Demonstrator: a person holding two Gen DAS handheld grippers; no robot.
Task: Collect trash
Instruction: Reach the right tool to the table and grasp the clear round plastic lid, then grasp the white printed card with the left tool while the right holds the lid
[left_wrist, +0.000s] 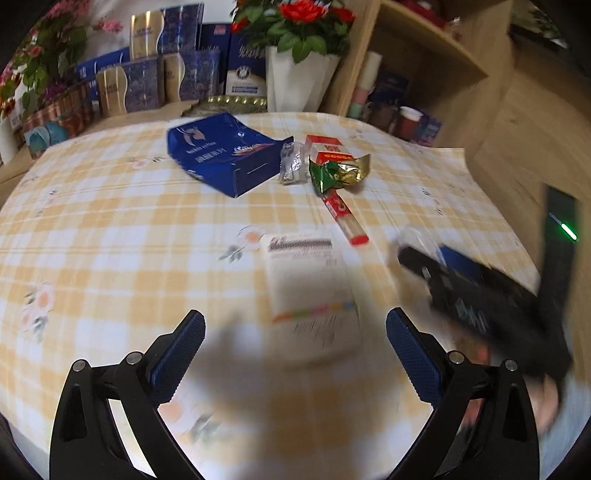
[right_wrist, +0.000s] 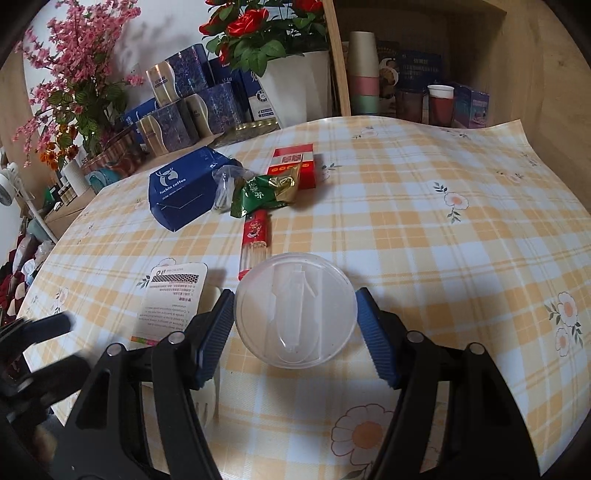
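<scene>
The right gripper (right_wrist: 295, 321) grips the light, slippery, bendy lid (right_wrist: 295, 310) by its rim at 3 and 9 o'clock; the left gripper (left_wrist: 295, 354) is open, empty.

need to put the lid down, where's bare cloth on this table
Bare tablecloth runs right of the red box and long red packet. Crowded: blue coffee box, green wrapper and white card to the left.

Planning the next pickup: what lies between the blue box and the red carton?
A clear crumpled wrapper and a green-gold foil packet, seen in both wrist views.
</scene>
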